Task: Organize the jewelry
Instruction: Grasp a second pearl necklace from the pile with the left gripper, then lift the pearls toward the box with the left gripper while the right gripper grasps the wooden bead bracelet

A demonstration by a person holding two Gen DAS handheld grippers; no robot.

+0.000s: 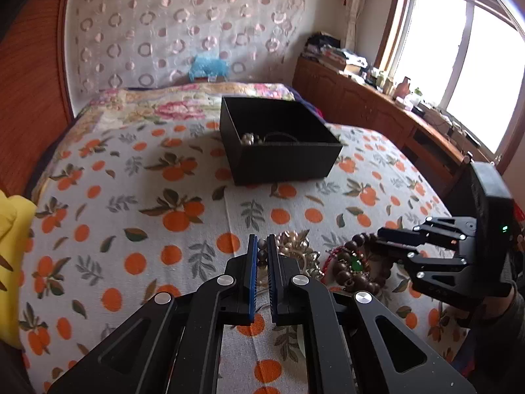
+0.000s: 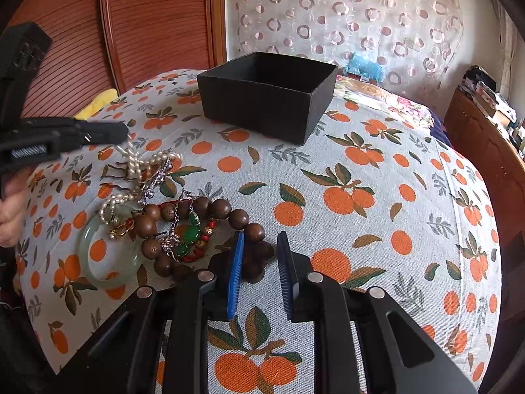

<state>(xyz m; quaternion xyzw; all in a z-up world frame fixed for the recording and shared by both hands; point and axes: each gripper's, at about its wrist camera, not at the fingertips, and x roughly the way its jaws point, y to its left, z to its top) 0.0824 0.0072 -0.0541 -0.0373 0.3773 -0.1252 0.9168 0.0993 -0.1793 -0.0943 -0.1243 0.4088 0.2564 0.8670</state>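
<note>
A pile of jewelry lies on the orange-print bedspread: a wooden bead bracelet (image 2: 210,226), a green stone necklace (image 2: 189,234), a pale jade bangle (image 2: 98,256) and a pearl strand (image 2: 144,167). My left gripper (image 1: 261,246) is shut on the pearl strand (image 1: 261,254), at the pile's left edge. It shows at the left in the right wrist view (image 2: 121,133). My right gripper (image 2: 259,243) is open, its jaws astride the wooden bracelet's near beads. A black open box (image 1: 279,144) with some jewelry inside stands further back on the bed.
A wooden headboard (image 2: 157,23) and a patterned curtain (image 1: 183,26) stand behind the bed. A cluttered wooden cabinet (image 1: 377,105) runs under the window at the right. A yellow cloth (image 1: 10,229) lies at the bed's left edge.
</note>
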